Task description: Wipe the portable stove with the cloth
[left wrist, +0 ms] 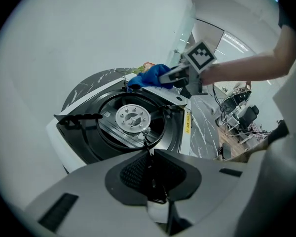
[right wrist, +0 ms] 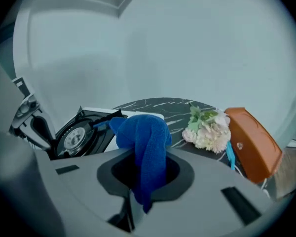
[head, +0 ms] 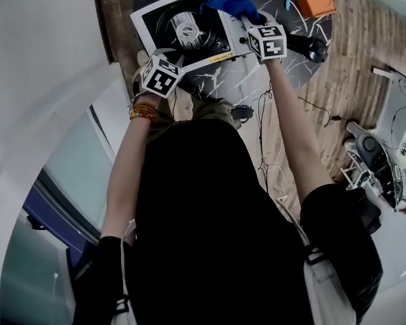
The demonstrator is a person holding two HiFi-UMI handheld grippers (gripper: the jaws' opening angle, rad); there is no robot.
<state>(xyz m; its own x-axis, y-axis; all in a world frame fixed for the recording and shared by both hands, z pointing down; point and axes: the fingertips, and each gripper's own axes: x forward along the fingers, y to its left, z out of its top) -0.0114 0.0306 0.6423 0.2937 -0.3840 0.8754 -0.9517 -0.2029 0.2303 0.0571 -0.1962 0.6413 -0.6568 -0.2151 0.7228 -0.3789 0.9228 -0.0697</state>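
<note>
The portable stove (head: 151,13), white with a black top and a round burner (left wrist: 132,118), stands at the far left of a dark marbled table (head: 294,66). My left gripper (left wrist: 150,154) sits at the stove's near edge, jaws shut on a thin black wire of the pan support. Its marker cube (head: 161,75) shows in the head view. My right gripper (right wrist: 145,154) is shut on a blue cloth (right wrist: 144,132), which bunches out ahead of the jaws. The cloth (head: 231,5) hangs over the stove's far right corner, also seen in the left gripper view (left wrist: 150,75).
A bunch of pale flowers (right wrist: 204,127) and an orange case (right wrist: 251,142) lie at the far side of the table, right of the stove. A black object (head: 312,46) lies near the table's right edge. A pale wall is close on the left. Cables and equipment (head: 375,161) cover the wooden floor.
</note>
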